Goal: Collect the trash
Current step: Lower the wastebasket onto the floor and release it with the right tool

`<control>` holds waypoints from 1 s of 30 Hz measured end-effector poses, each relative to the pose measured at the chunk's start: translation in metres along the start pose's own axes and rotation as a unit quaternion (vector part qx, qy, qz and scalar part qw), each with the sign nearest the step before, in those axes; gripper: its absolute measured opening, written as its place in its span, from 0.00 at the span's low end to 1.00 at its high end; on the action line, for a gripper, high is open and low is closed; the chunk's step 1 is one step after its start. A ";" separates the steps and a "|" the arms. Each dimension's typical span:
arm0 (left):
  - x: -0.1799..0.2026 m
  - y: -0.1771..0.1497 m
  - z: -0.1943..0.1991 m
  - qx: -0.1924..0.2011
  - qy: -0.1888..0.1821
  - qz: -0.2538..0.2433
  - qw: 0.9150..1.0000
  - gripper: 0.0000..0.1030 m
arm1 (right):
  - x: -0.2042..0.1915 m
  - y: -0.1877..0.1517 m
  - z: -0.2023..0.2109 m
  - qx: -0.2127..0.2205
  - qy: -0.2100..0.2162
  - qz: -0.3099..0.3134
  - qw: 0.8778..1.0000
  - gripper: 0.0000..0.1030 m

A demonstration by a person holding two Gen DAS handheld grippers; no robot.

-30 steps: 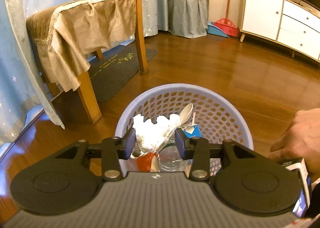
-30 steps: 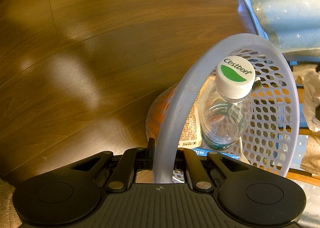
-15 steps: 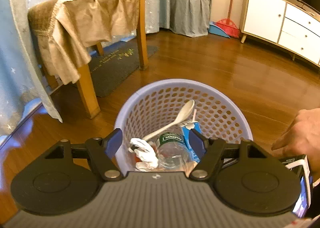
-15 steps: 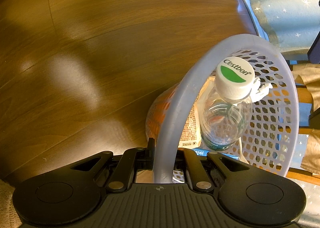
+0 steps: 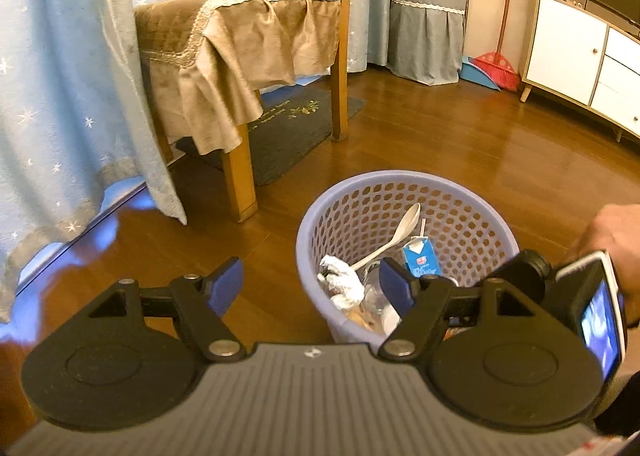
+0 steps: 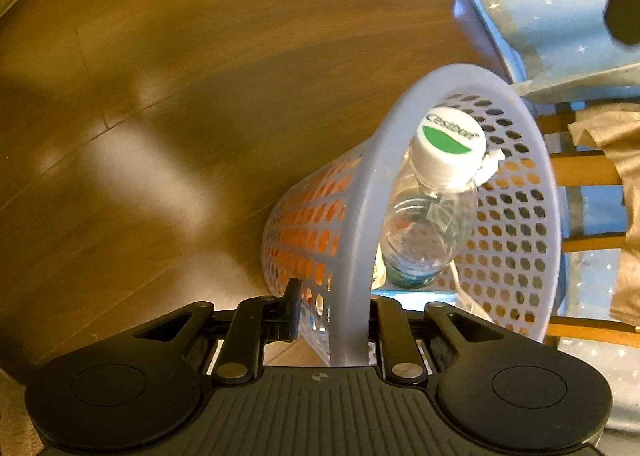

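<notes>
A lavender mesh basket (image 5: 472,192) stands on the wooden floor. In it lie a crumpled white tissue (image 5: 340,284), a white plastic spoon (image 5: 394,238), a blue carton (image 5: 420,260) and a clear bottle. My left gripper (image 5: 311,286) hangs open and empty, above and left of the basket's near rim. In the right wrist view my right gripper (image 6: 334,312) is shut on the basket (image 6: 404,104) rim, one finger outside the wall and one inside. The bottle (image 6: 432,232) with its green and white cap stands just beyond, and the tissue (image 6: 490,164) shows behind it.
A chair with a brown cover (image 5: 256,36) stands behind the basket on the left, on a dark mat (image 5: 280,128). Blue starred cloth (image 5: 60,76) hangs at far left. A white cabinet (image 5: 580,52) and a red broom (image 5: 494,68) are at the back right. A person's hand (image 5: 612,232) holds the right gripper.
My left gripper opened and let the tissue fall into the basket, then pulled back up and to the left. The right gripper kept its hold on the rim while the basket shifted slightly.
</notes>
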State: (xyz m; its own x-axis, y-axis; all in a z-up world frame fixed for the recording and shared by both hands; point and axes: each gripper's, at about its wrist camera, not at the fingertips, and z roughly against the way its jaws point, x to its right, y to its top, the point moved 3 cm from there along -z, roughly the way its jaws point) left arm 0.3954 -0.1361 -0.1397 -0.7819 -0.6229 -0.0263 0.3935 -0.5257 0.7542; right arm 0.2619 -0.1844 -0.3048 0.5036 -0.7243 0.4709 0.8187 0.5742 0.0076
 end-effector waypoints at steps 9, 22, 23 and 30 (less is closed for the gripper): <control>0.001 -0.012 0.022 -0.014 -0.001 0.006 1.000 0.68 | -0.002 0.002 0.012 0.023 -0.002 -0.001 1.000 0.20; 0.008 -0.025 0.050 -0.033 0.003 0.007 0.999 0.68 | -0.013 0.001 0.046 0.069 0.007 0.012 0.998 0.72; 0.009 -0.025 0.053 -0.034 0.003 0.008 0.999 0.68 | -0.015 0.001 0.048 0.069 0.008 0.012 0.998 0.72; 0.015 -0.026 0.071 -0.043 0.009 0.039 0.998 0.75 | -0.016 -0.009 0.075 0.074 -0.005 -0.030 0.997 0.72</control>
State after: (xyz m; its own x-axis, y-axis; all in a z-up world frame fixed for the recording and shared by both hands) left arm 0.3392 -0.0910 -0.1131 -0.7388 -0.6737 0.0179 0.4934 -0.5226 0.6953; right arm 0.2255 -0.1496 -0.2457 0.4520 -0.7548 0.4753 0.7968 0.5812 0.1652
